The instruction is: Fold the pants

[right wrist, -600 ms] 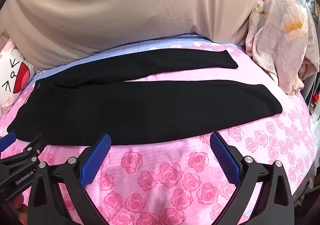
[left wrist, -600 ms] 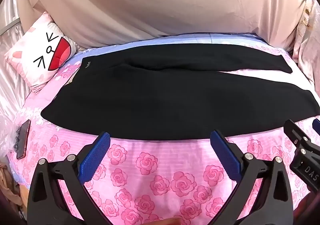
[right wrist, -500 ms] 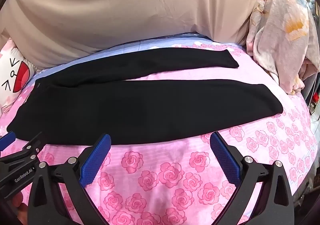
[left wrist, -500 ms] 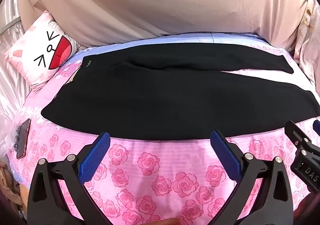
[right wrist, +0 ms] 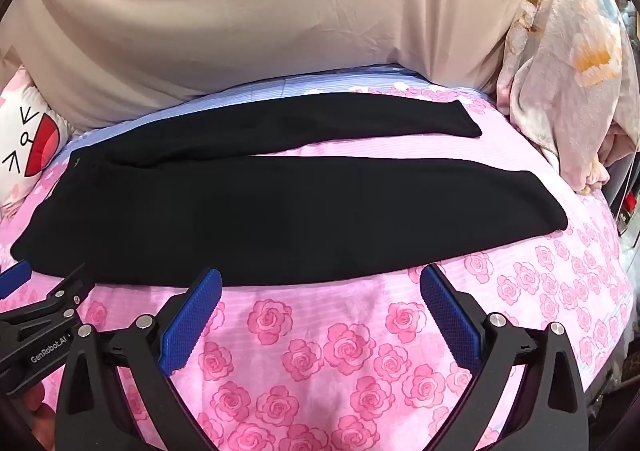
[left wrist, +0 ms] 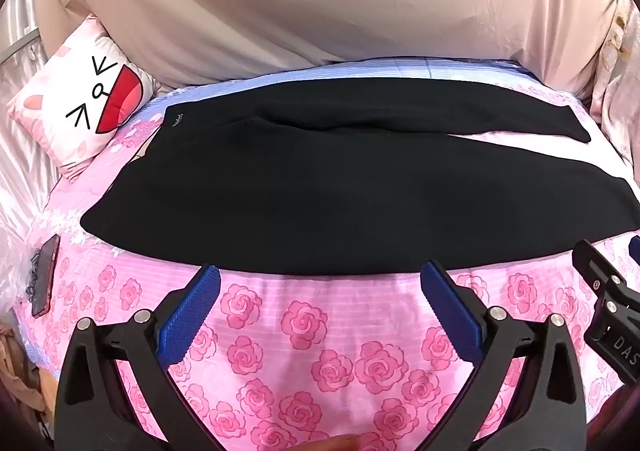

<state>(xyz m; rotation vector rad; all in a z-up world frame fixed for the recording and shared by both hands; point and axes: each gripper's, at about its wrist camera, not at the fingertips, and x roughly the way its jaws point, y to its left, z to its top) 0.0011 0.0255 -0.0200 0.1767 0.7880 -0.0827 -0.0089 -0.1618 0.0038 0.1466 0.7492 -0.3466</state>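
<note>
A cartoon-face pillow (left wrist: 80,111) sits far left on the bed (left wrist: 320,331). The black pants (left wrist: 320,191) lie flat across it, waistband left, legs spread rightward. Left tongs (left wrist: 320,279) and right tongs (right wrist: 320,283) hover at the near edge, both released and empty

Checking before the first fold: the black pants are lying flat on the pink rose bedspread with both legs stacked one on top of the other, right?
Not quite. The black pants do lie flat on the pink rose bedspread, but the legs are spread apart, with a strip of bedspread showing between them. The right wrist view shows it best.
</note>
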